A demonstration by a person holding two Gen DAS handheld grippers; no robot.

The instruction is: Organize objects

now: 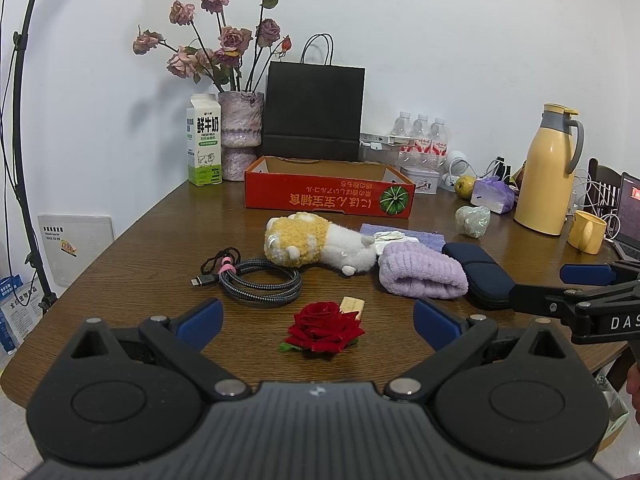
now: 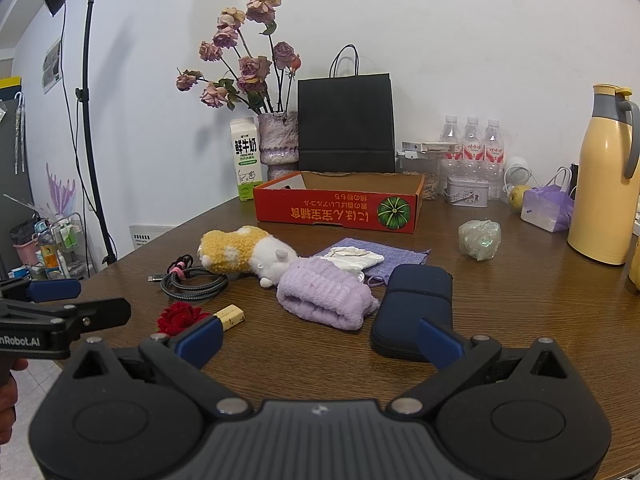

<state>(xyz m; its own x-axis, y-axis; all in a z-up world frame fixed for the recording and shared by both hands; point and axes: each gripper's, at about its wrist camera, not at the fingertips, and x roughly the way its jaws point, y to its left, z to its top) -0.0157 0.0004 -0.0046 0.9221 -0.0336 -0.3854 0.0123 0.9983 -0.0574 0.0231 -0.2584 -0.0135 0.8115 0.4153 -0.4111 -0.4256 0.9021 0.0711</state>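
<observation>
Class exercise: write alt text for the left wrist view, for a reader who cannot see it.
An open left gripper hovers over a wooden table, a red rose between its fingers. Beyond lie a coiled cable, plush toy, lilac towel and red cardboard box.

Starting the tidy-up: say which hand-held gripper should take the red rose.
Left. The red rose lies centred between the open left hand-held gripper fingers; for the right hand-held gripper it sits off leftward.

Laptop point(image 1: 630, 216) cut off at the edge; towel point(image 2: 326, 294) hides the cloth's point(image 2: 384, 258) near side
</observation>
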